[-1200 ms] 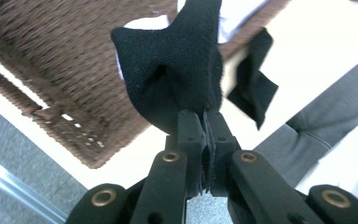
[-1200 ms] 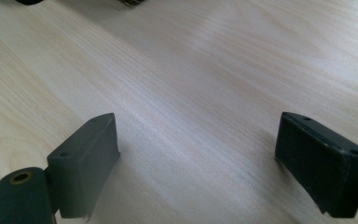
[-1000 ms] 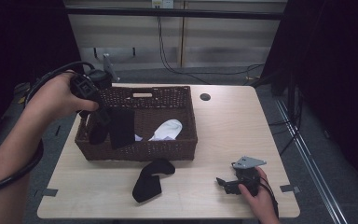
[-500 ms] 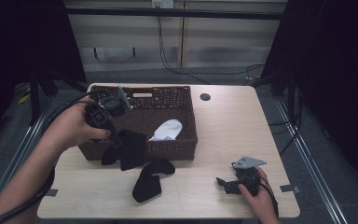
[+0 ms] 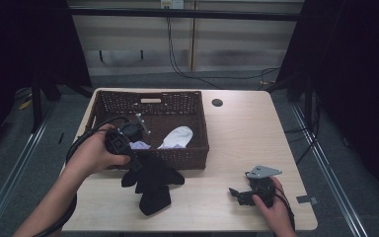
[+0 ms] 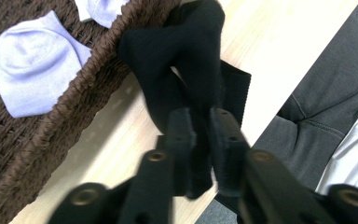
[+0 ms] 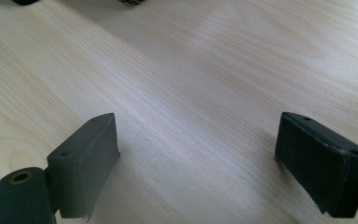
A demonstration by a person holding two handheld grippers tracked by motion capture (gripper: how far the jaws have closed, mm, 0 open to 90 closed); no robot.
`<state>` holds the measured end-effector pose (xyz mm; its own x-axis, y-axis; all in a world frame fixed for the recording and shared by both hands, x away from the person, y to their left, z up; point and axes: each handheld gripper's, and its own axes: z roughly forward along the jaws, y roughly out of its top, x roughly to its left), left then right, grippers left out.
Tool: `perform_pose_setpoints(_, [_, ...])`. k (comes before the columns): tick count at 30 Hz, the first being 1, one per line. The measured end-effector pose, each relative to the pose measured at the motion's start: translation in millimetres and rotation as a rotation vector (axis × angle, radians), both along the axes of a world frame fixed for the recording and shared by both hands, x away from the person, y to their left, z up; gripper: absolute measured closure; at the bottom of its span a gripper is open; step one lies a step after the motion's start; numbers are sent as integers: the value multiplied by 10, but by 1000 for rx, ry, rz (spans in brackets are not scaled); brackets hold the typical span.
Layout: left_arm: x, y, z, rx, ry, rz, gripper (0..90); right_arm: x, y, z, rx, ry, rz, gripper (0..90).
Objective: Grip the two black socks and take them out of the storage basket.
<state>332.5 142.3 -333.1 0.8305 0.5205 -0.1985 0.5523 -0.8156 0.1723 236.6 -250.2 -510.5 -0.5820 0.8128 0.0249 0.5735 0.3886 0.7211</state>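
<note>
Down from above the basket (image 5: 197,118) comes the left gripper (image 5: 137,165), which a second ago hung over the basket's left end with a black sock dangling from it — now it sits low at the basket's front wall, at the bench (image 5: 237,133) edge of the wicker. Its black sock (image 5: 150,178) has come out with it and lies heaped on the bench just below and in front of the gripper, touching the basket's front wall and lying over the second black sock (image 5: 154,201) that was already there.

From the left gripper view, the jaws have just been opening: they stand a little apart with a fold of the black sock (image 6: 186,79) between them, and whether the pads are pressing on it I cannot tell. Just beyond the gripper, inside the basket (image 6: 42,135), lie a pale lilac sock (image 6: 32,65) and, further right in the high view, a white sock (image 5: 177,136).

Well apart to the right, the right gripper (image 5: 239,193) rests on the bench in the person's hand, unmoved — its jaws spread wide over bare wood (image 7: 205,70), nothing between them.
</note>
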Motion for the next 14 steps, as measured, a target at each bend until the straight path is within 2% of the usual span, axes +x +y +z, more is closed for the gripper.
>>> perform_pose_setpoints(4, [-42, 75, -18, -14, -34, 17, 531, 0, 0, 0, 0, 0, 0, 123])
perform_pose_setpoints(8, [-88, 168, -37, -18, -48, 29, 495, 0, 0, 0, 0, -1, 0, 123])
perform_pose_setpoints(10, [-131, 290, -93, -12, -54, 48, 476, 0, 0, 0, 0, 0, 0, 123])
perform_pose_setpoints(14, [-175, 399, -168, -6, -62, 70, 468, 0, 0, 0, 0, -1, 0, 123])
